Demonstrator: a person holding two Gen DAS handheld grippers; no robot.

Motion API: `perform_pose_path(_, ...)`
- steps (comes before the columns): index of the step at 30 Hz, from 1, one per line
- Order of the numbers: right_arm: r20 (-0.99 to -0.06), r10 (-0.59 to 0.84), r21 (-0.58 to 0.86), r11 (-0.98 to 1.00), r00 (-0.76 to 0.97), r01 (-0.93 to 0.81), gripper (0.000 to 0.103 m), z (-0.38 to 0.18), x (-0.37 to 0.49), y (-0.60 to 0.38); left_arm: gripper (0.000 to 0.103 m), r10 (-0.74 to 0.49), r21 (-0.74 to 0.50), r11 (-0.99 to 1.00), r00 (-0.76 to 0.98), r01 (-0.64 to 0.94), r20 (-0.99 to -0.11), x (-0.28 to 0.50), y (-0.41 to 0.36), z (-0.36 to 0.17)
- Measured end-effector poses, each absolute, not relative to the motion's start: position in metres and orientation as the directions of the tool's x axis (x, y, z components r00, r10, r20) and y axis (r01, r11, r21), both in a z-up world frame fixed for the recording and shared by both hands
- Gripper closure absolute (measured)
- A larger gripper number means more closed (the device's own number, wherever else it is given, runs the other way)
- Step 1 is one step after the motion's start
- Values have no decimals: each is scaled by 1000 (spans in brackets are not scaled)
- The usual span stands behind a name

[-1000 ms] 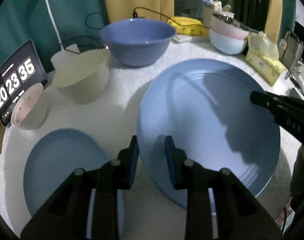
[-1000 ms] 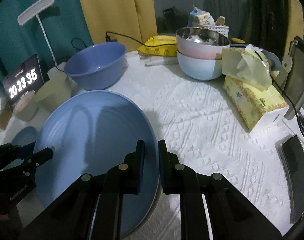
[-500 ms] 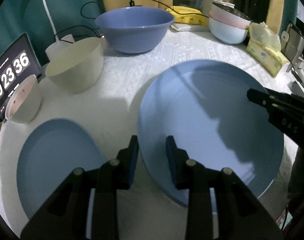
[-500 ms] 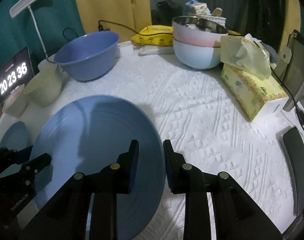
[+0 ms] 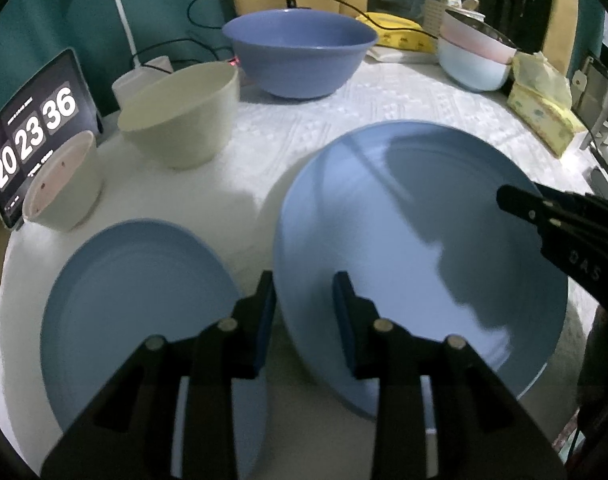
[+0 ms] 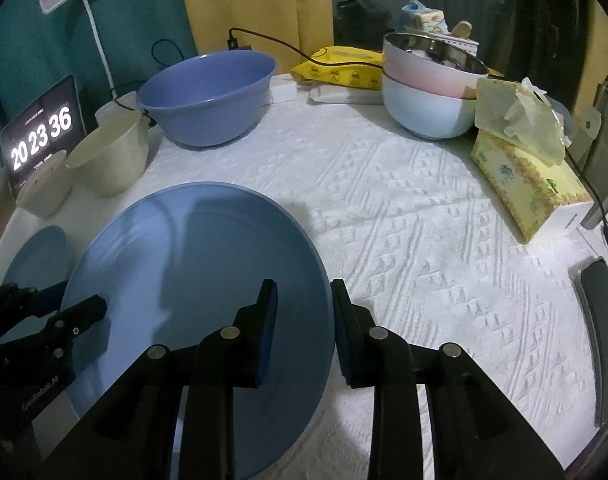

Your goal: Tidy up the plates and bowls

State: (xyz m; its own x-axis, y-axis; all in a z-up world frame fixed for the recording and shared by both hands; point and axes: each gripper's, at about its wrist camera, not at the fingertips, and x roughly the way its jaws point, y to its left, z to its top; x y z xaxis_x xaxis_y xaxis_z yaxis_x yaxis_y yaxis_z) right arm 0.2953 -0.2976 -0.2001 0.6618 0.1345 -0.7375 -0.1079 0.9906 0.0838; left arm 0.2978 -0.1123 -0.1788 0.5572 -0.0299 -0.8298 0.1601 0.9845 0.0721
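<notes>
On the white-clothed desk (image 6: 404, 208), left to right: small blue plate (image 5: 136, 300), left claw (image 5: 304, 312) parted around the big blue plate's (image 5: 420, 240) near-left rim, right claw (image 6: 304, 316) parted astride its right rim. 5 bowls behind; clock reads 20 23 36.

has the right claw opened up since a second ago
Yes. The right claw has spread its fingers apart around the large blue plate's rim, which it pinched before.

Large blue plate (image 5: 416, 232) flat on cloth, centre — smaller blue plate (image 5: 136, 292) beside; bowls behind.
</notes>
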Motion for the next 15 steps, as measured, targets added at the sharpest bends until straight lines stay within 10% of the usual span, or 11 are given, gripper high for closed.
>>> perform_pose_path(15, -695, 107, 60, 994, 711, -91, 72, -169, 271, -291, 67, -40, 30, 995, 636, 98, -770, 274, -88, -151)
